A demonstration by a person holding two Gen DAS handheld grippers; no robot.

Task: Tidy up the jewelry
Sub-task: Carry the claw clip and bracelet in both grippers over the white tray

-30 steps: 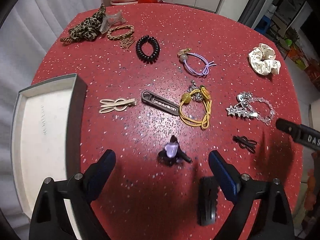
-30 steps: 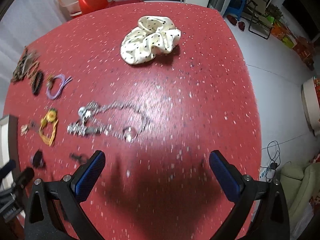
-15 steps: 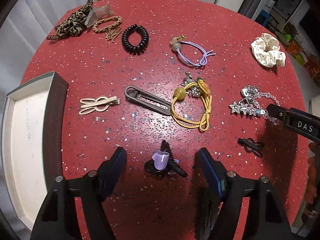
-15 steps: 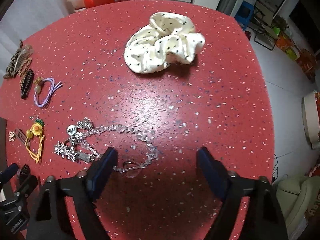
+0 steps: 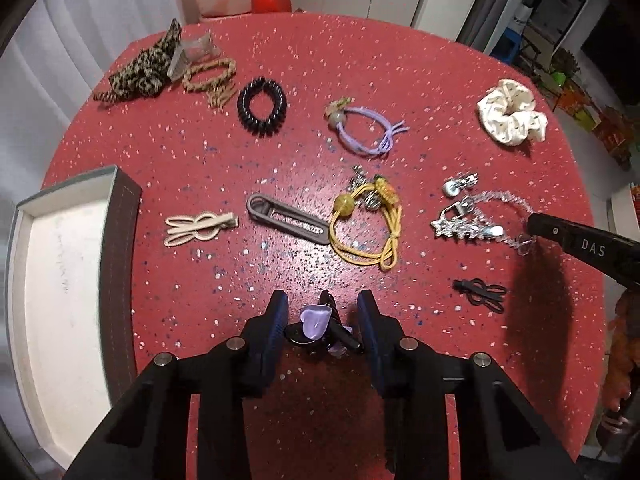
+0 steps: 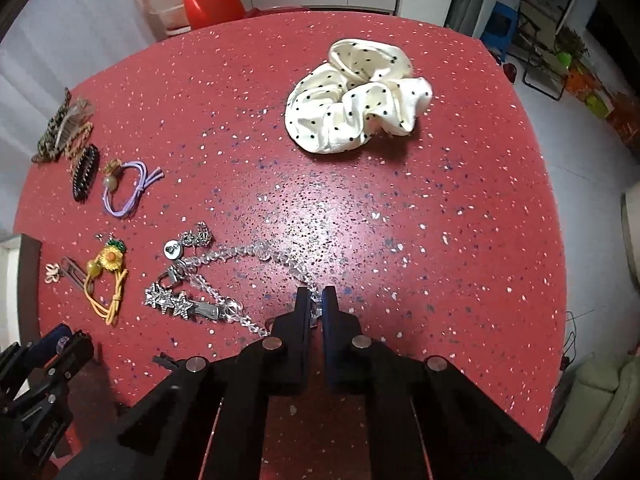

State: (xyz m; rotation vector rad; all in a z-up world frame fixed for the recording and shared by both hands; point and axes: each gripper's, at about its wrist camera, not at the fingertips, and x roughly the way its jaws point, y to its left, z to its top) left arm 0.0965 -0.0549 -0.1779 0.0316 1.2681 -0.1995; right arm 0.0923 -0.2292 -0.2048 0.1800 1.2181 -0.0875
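On the red speckled table point(image 5: 400, 64), my left gripper point(image 5: 322, 308) has its jaws close on both sides of a black hair clip with a lilac heart point(image 5: 316, 322). My right gripper point(image 6: 315, 300) is shut on a clear crystal bead chain point(image 6: 240, 252) that lies by a silver star clip point(image 6: 176, 302); it also shows in the left wrist view point(image 5: 532, 226). An open box with a white inside point(image 5: 60, 280) stands at the left.
A yellow hair tie point(image 5: 368, 224), grey clip point(image 5: 284, 220), beige bunny clip point(image 5: 196, 228), black coil tie point(image 5: 262, 106), lilac tie point(image 5: 368, 130), leopard scrunchie point(image 5: 140, 72), small black clip point(image 5: 480, 294) and dotted white scrunchie point(image 6: 356, 96) lie around.
Both grippers have moved forward and closed: the left narrowed around the lilac heart clip, the right shut on the crystal chain.
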